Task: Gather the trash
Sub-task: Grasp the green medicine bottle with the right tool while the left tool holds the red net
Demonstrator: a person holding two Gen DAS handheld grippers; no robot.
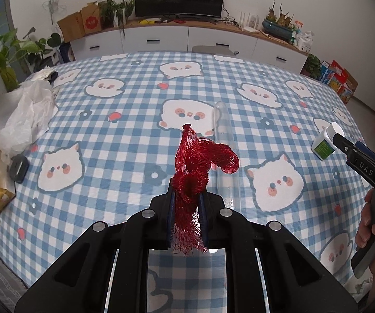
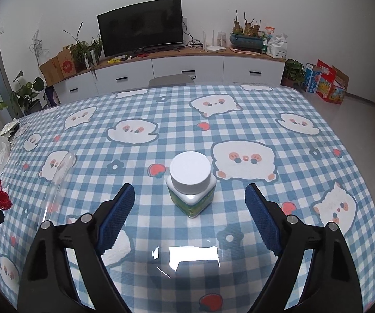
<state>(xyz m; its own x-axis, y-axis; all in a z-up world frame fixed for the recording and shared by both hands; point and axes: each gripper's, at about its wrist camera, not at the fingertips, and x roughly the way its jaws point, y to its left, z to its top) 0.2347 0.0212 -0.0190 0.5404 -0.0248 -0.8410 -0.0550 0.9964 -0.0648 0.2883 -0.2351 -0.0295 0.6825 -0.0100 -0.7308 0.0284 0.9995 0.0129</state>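
tablecloth (image 2: 239, 109): blue-white check, white cat figures, red strawberries
net (image 1: 195, 167): red mesh
bottle (image 2: 191, 185): white cap, green label
gripper pads (image 2: 261, 216): blue
bag (image 1: 18, 117): white

bright, even room light – sharp focus, fisheye-bent edges.

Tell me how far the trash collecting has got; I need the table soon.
Done: nothing is visibly finished. In hand: the left tool is shut on a crumpled red mesh net bag, lifted off the blue checked tablecloth. The right tool stands open around a white-capped green-labelled plastic bottle, not gripping. Left: that bottle and a clear plastic tube.
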